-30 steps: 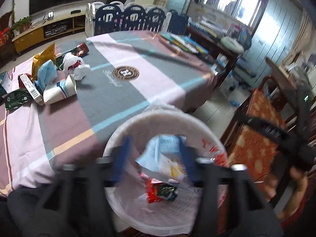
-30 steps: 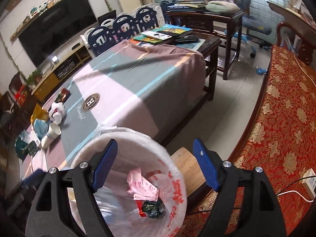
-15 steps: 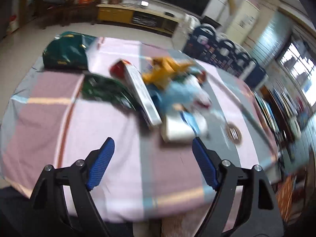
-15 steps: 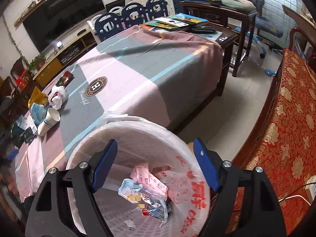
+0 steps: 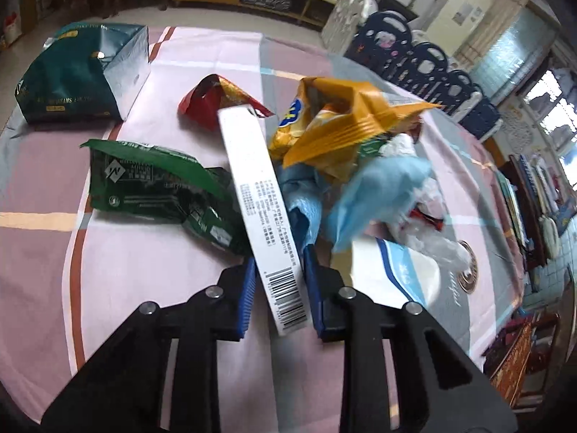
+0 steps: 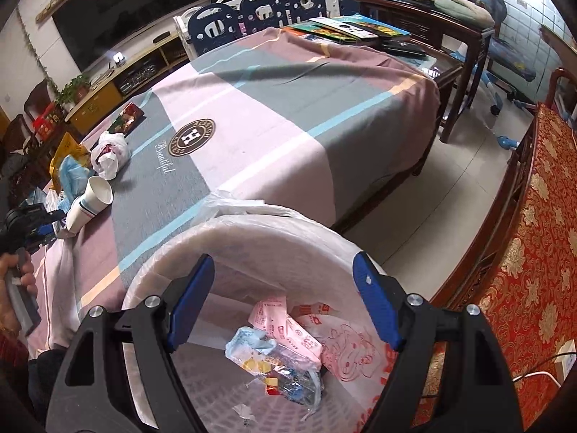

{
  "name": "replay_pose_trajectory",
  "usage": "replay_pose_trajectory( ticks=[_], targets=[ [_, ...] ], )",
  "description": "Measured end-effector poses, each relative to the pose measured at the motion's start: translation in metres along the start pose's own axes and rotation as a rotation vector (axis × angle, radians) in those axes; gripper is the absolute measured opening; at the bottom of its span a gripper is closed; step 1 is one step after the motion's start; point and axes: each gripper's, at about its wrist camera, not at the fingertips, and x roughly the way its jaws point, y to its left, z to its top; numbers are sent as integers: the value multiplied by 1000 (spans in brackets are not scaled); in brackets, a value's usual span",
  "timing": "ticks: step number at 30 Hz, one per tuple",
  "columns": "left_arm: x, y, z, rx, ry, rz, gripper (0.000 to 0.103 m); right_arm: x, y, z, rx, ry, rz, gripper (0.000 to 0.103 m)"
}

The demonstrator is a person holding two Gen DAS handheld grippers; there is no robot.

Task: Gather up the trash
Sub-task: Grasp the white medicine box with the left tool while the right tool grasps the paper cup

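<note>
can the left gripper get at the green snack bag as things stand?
Probably not yet. The left gripper is closing with the white barcode box between its fingers. The green snack bag lies uncovered on the tablecloth just left of it, so access looks easy after binning the box.

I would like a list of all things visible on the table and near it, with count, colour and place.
box: 1, white, between left fingers
green bag: 1, left of box
teal bag: 1, far left
red wrapper: 1, behind box
orange bag: 1, right of box
cup: 1, white, lying on its side
bin: 1, white, trash inside
left gripper: closing on box
right gripper: open, over bin
</note>
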Motion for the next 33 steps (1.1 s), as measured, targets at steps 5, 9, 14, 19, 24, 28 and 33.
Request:
replay_pose_trajectory(
  ticks=[5, 9, 14, 19, 24, 28, 33],
  targets=[
    [-58, -5, -33, 202, -65, 40, 21, 13, 45, 10, -70, 20, 80, 78],
    [-89, 3, -58, 388, -145, 261, 21, 28, 94, 18, -126, 25, 164, 78],
    [-81, 23, -82, 511, -107, 393, 22, 57, 171, 33, -211, 34, 245, 78],
    [-91, 47, -93, 397, -84, 35, 69, 82, 239, 41, -318, 49, 230, 91],
    [-112, 97, -82, 109, -183, -246, 87, 104, 296, 35, -514, 19, 122, 96],
    [-89, 112, -76, 13, -103, -174, 87, 122, 315, 29, -598, 25, 74, 96],
    [-76, 100, -77, 88, -56, -108, 87, 115, 310, 25, -612, -7, 74, 74]
  ],
)
